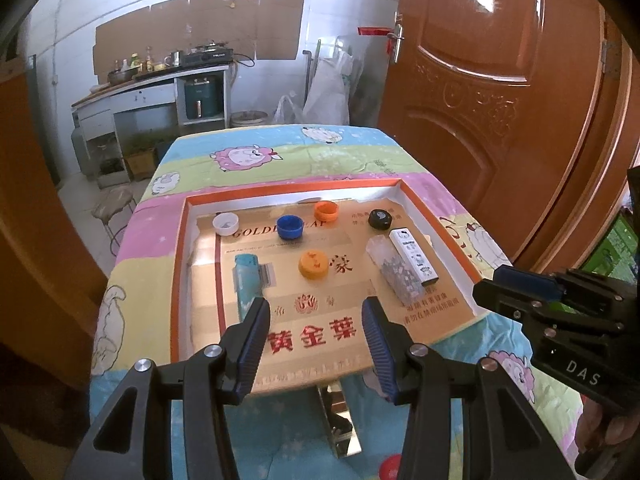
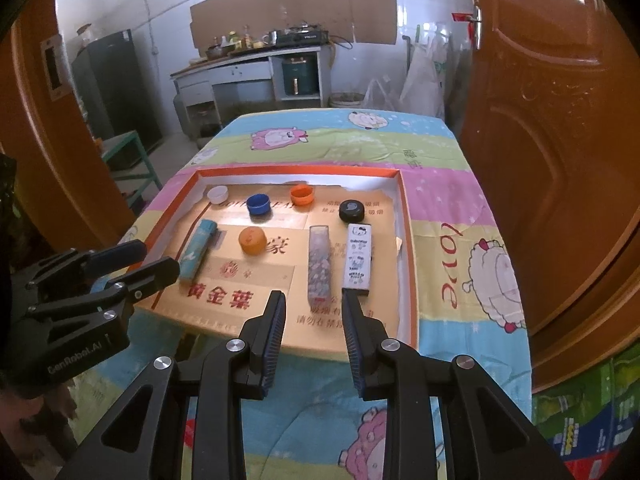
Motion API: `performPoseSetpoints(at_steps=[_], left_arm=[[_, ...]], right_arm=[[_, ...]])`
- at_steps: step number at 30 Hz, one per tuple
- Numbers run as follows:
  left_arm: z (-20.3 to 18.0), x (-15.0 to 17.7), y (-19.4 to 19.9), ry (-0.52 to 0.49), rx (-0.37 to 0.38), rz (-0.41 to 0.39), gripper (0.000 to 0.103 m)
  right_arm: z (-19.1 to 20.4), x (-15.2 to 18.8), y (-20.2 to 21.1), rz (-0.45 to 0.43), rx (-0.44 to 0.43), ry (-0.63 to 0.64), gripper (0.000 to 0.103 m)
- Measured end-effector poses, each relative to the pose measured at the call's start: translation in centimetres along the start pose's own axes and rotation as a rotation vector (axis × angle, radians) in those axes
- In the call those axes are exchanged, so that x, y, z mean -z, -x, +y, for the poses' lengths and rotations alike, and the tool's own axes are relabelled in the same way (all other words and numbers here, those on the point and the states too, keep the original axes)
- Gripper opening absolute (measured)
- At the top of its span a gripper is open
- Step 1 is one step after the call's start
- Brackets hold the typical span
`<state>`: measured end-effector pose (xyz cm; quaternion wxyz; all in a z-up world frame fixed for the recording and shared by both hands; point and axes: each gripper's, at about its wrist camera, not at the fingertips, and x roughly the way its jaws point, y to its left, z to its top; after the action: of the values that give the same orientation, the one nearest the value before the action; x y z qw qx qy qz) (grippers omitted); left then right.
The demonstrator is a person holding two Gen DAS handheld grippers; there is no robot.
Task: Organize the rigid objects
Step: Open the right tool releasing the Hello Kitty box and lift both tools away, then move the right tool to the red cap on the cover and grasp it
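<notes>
The left gripper [image 1: 316, 312] and right gripper [image 2: 314, 304] hang near the tray [image 2: 406, 240], fingers spread, pinching nothing. Bottle caps sit far; lighters [image 2: 357, 258] lie nearer.

A shallow orange-rimmed cardboard tray [image 2: 404, 216] lined with gold printed card held four plastic bottle caps along its far side: white [image 2: 218, 193], blue [image 2: 258, 204], orange [image 2: 301, 194] and black [image 2: 352, 210]. A fifth orange cap [image 2: 252, 241] sat nearer the middle. Three lighters lay flat pointing away: a teal one [image 2: 196, 255] on the left, a clear patterned one [image 2: 319, 265] and a white cartoon-printed one [image 2: 358, 258] side by side on the right.
</notes>
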<state>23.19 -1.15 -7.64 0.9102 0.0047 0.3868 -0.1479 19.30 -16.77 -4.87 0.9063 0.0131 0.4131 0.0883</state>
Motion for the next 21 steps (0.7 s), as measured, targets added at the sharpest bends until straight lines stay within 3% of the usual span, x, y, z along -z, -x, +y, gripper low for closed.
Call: performPoseSetpoints(at_steps=[8, 10, 12, 21], left_arm=[[0.5, 1.9, 1.8, 0.019, 0.003, -0.003, 0.048], [0.7, 2.7, 2.1, 0.026, 0.002, -0.001, 0.048], [0.8, 3.2, 2.3, 0.033, 0.001, 0.002, 0.048], [2.2, 5.7, 3.4, 0.068, -0.010, 0.012, 0.048]], right_arm=[[1.5, 2.6, 1.3, 0.009, -0.038, 0.020, 0.030], [2.2, 3.8, 1.1, 0.027, -0.063, 0.029, 0.034], [2.9, 5.0, 0.7, 0.052, -0.089, 0.039, 0.046], [5.9, 9.5, -0.9, 0.126, -0.182, 0.112, 0.048]])
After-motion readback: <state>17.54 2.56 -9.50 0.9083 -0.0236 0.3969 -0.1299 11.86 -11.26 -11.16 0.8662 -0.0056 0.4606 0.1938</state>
